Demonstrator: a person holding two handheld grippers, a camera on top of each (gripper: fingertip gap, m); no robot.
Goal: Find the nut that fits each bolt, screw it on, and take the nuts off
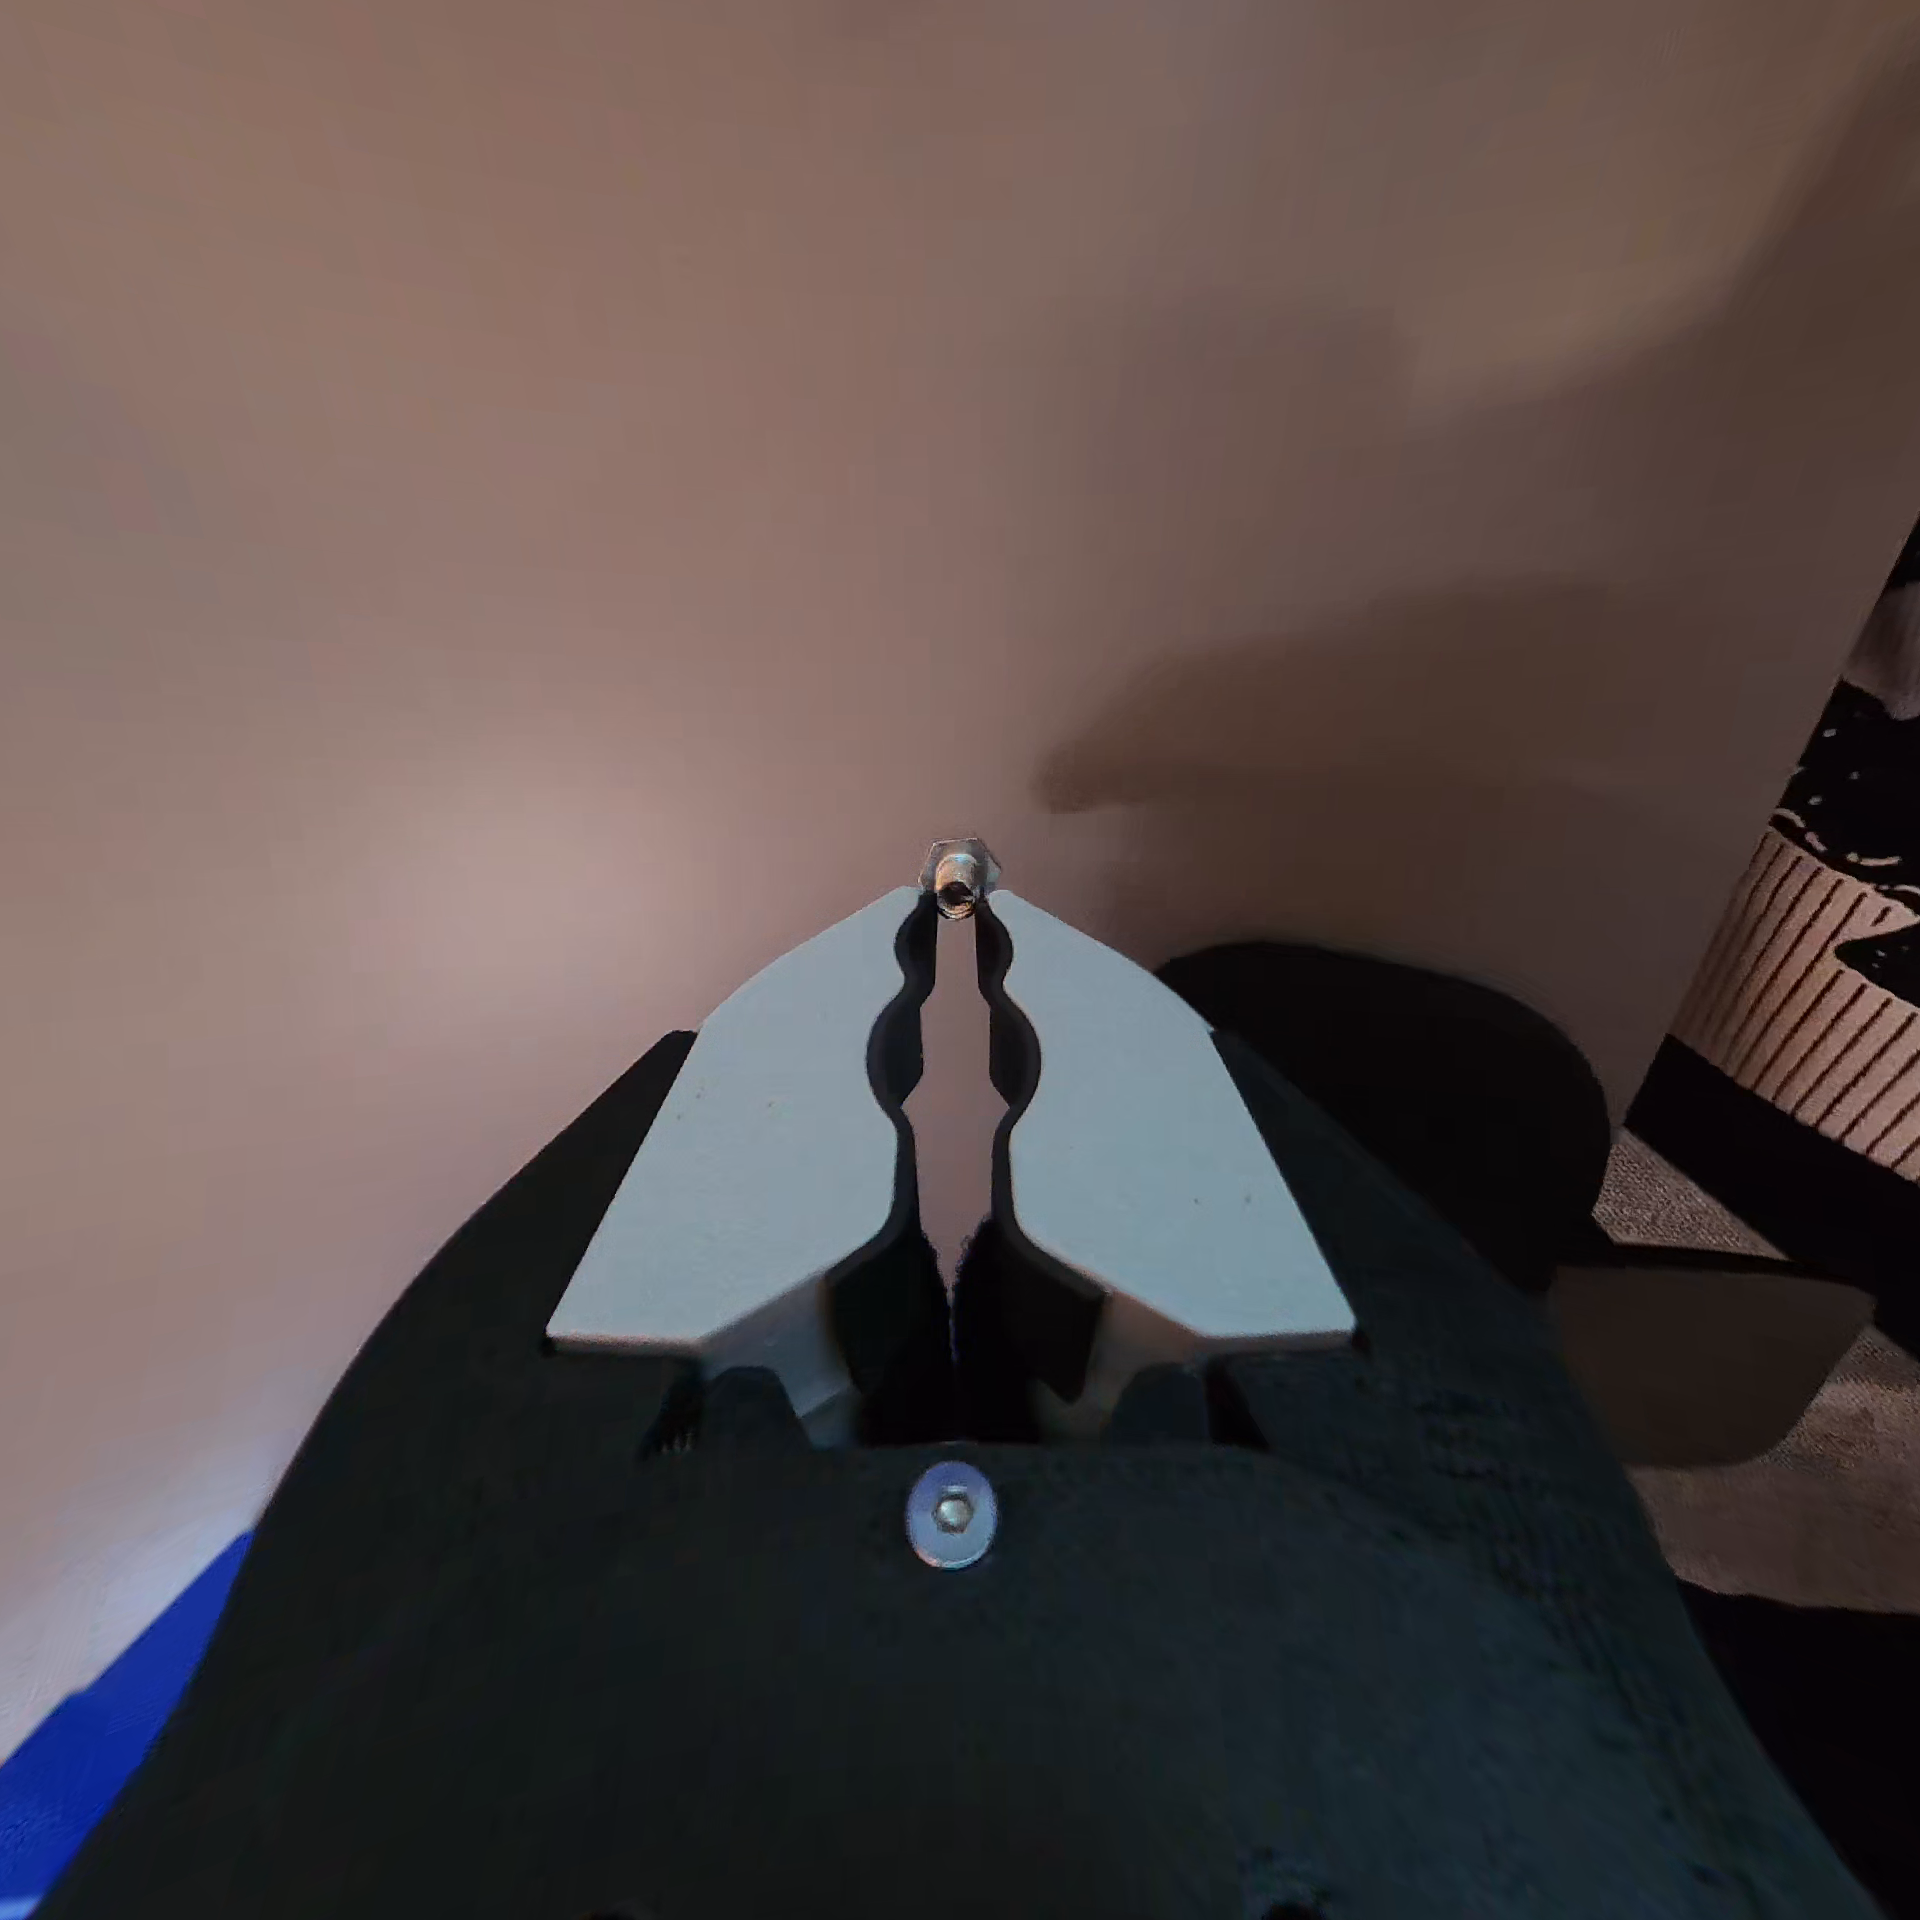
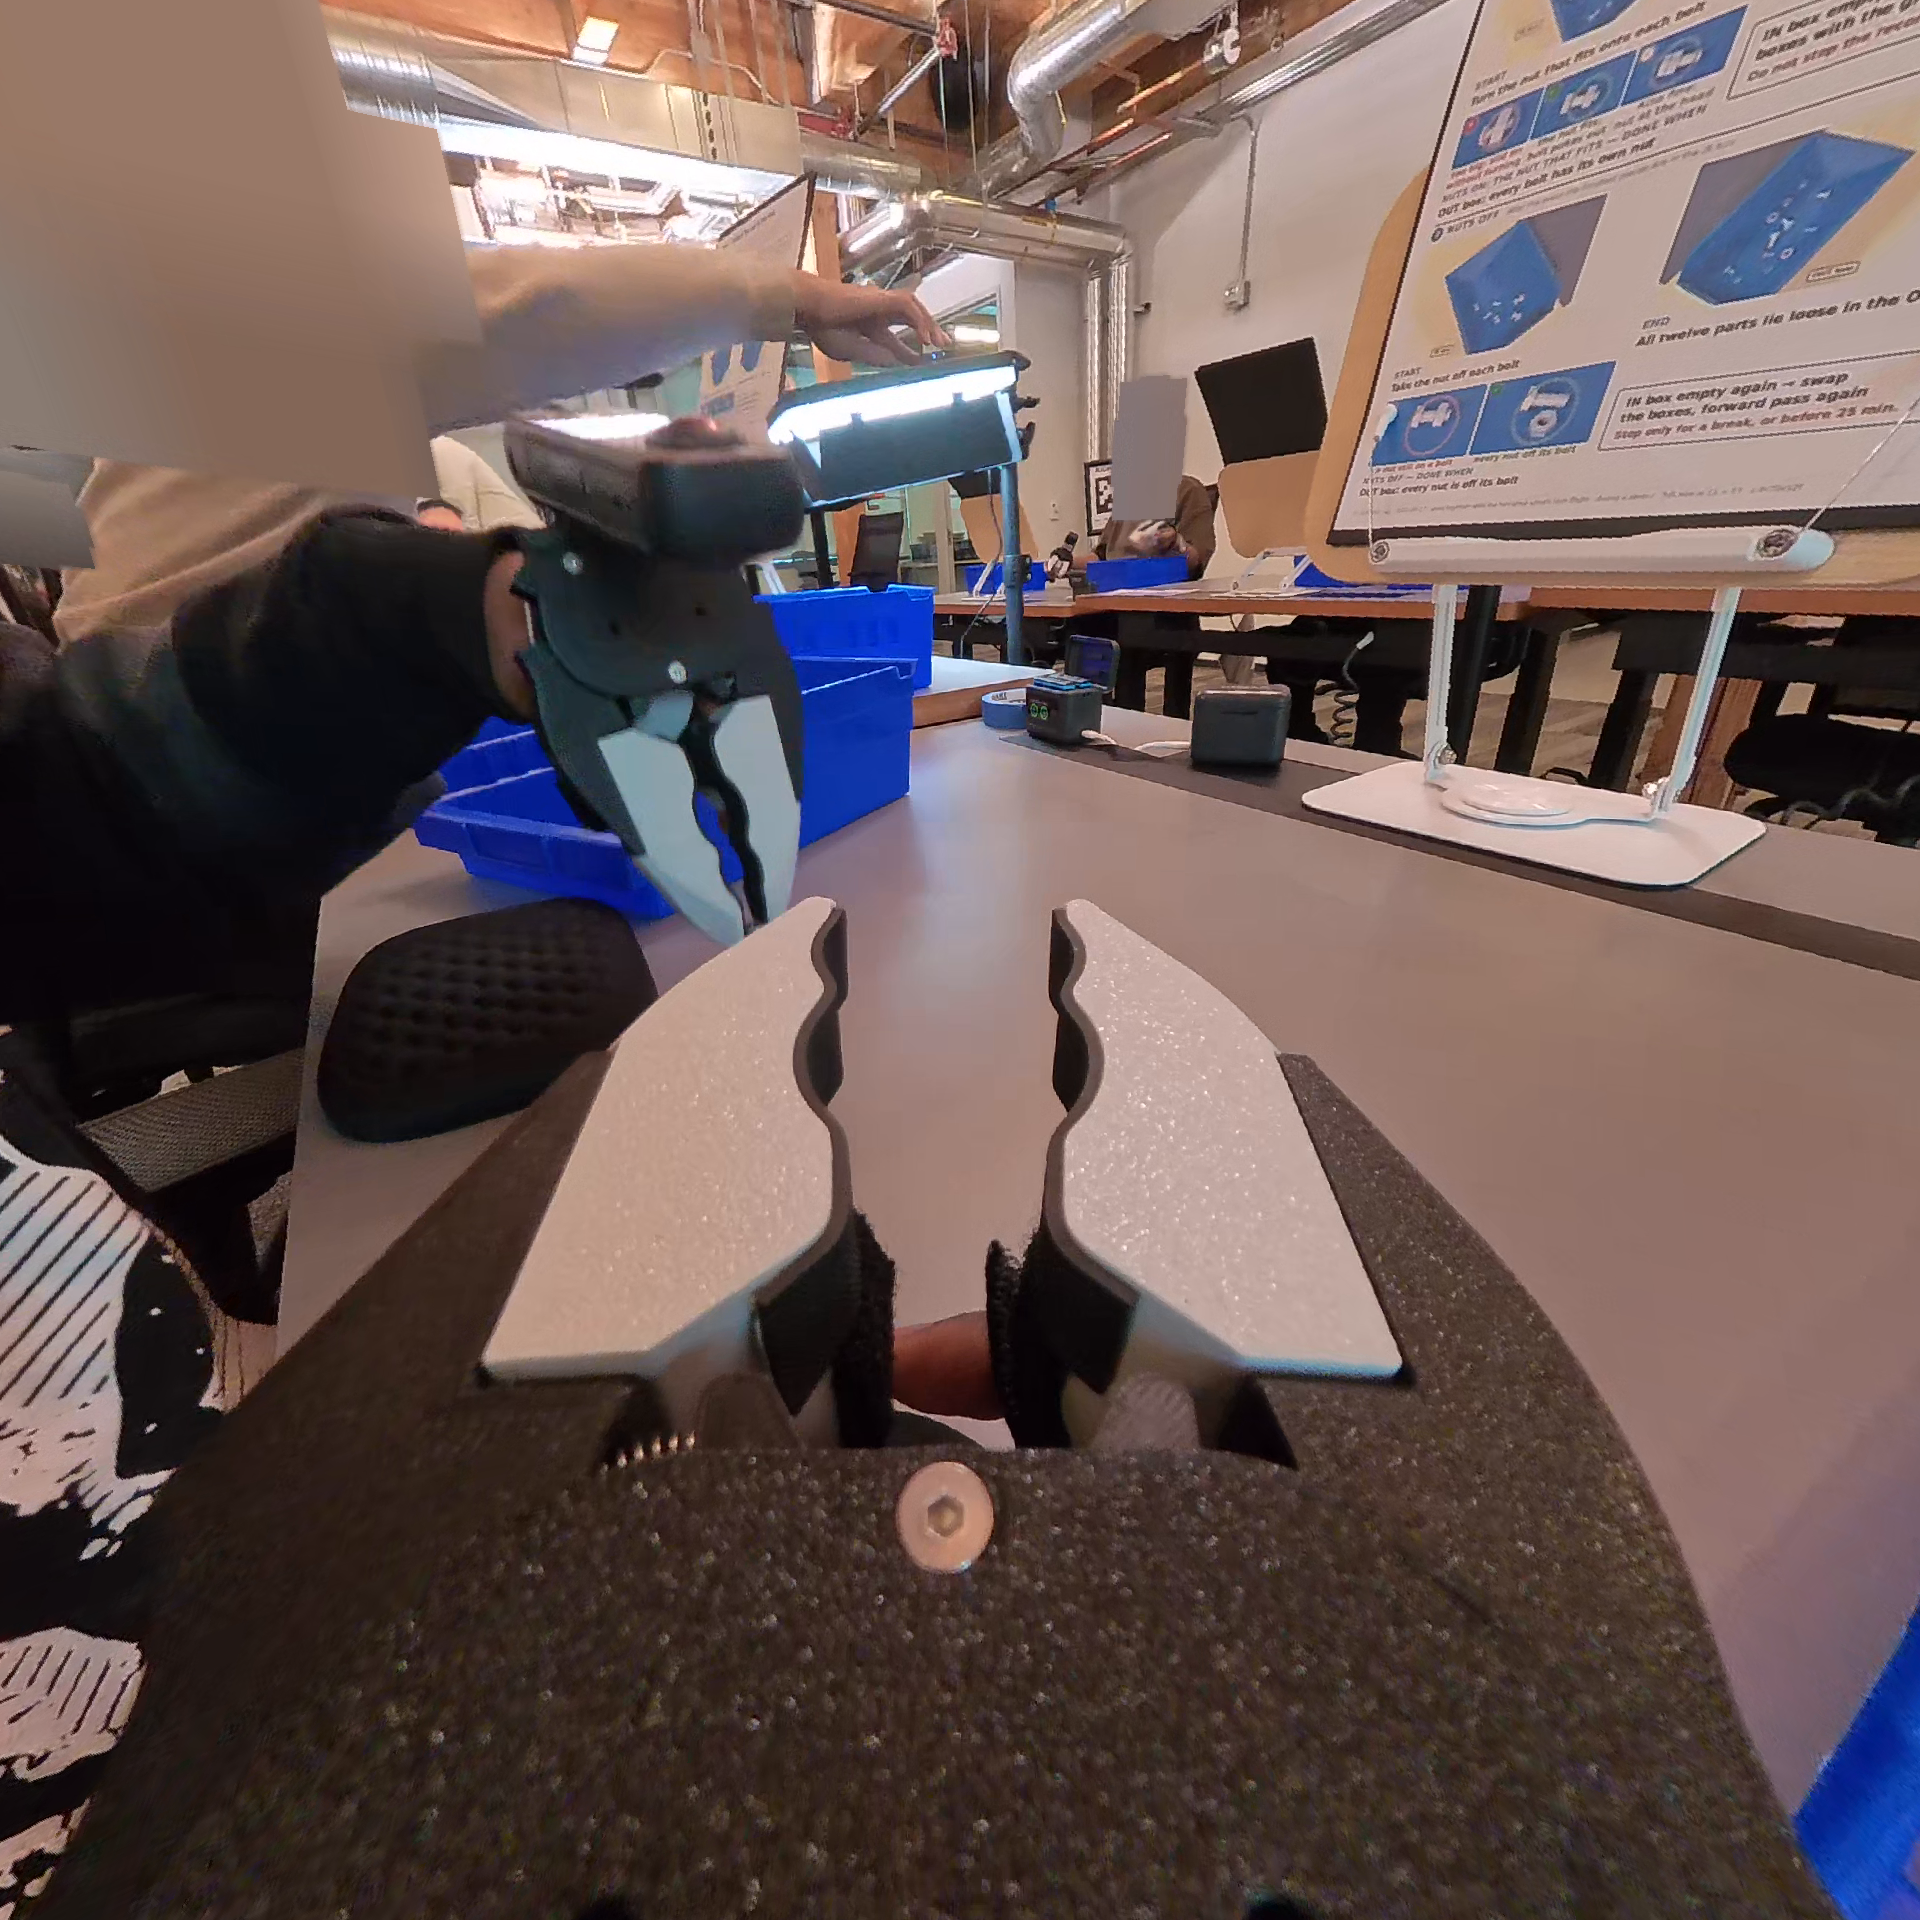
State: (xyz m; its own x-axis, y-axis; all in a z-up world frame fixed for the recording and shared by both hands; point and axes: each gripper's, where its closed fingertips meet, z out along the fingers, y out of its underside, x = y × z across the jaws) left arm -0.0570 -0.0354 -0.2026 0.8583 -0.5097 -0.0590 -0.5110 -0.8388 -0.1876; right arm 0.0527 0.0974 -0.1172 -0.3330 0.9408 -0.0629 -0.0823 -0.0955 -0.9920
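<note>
Now, left gripper: jaws nearly together, clamped at the very tips on a small silver bolt seen end-on, hex head on its far side; both pads touch it. Behind it only the bare grey table, blurred. From the right wrist view this gripper points steeply down at the tabletop, tip just beside the right gripper's left finger; the bolt itself is too small to make out there.

Right gripper: jaws well apart, only bare table between them.

Around: black mesh pad at the table's near-left edge, just beside the left gripper. Blue bins behind that gripper. Farther right, two small dark chargers, blue tape roll, and a white stand carrying an instruction sheet.
</note>
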